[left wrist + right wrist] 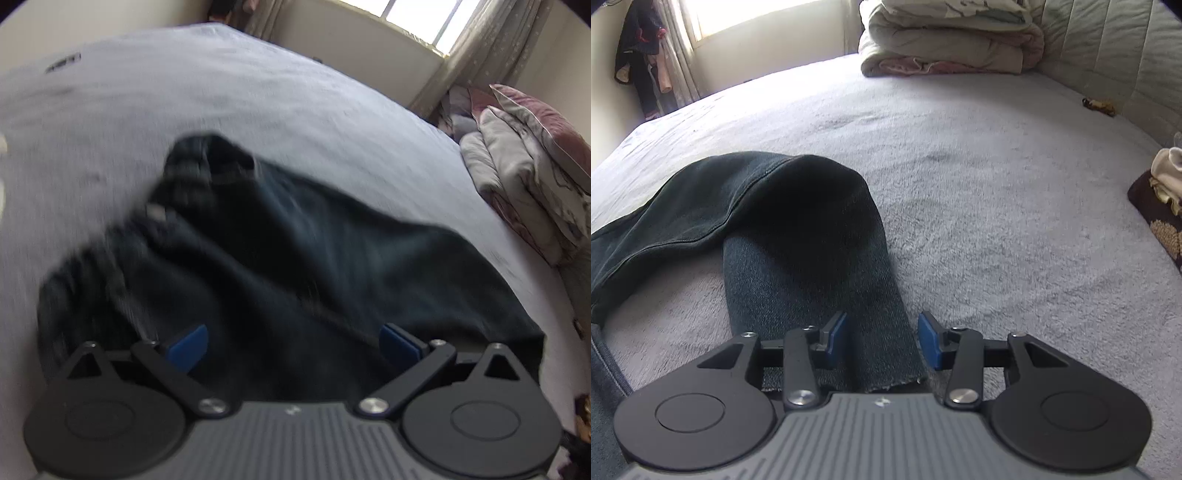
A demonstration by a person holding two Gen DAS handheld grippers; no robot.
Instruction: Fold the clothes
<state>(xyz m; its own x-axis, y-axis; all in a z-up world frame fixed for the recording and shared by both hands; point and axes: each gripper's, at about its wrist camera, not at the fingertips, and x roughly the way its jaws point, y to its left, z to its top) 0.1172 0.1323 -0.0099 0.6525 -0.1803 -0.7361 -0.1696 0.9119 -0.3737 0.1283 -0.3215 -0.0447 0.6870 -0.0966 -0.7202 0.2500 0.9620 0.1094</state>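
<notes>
A pair of dark blue jeans lies on the grey bed cover. In the left wrist view the image is blurred; my left gripper is open wide just above the jeans, holding nothing. In the right wrist view one jean leg is folded back on itself, its frayed hem lying under my right gripper. The right gripper is open, its blue pads either side of the hem's edge, not closed on it.
Folded quilts and pillows are stacked at the head of the bed, also in the right wrist view. A brown patterned cloth pile lies at the right edge. Clothes hang by the window.
</notes>
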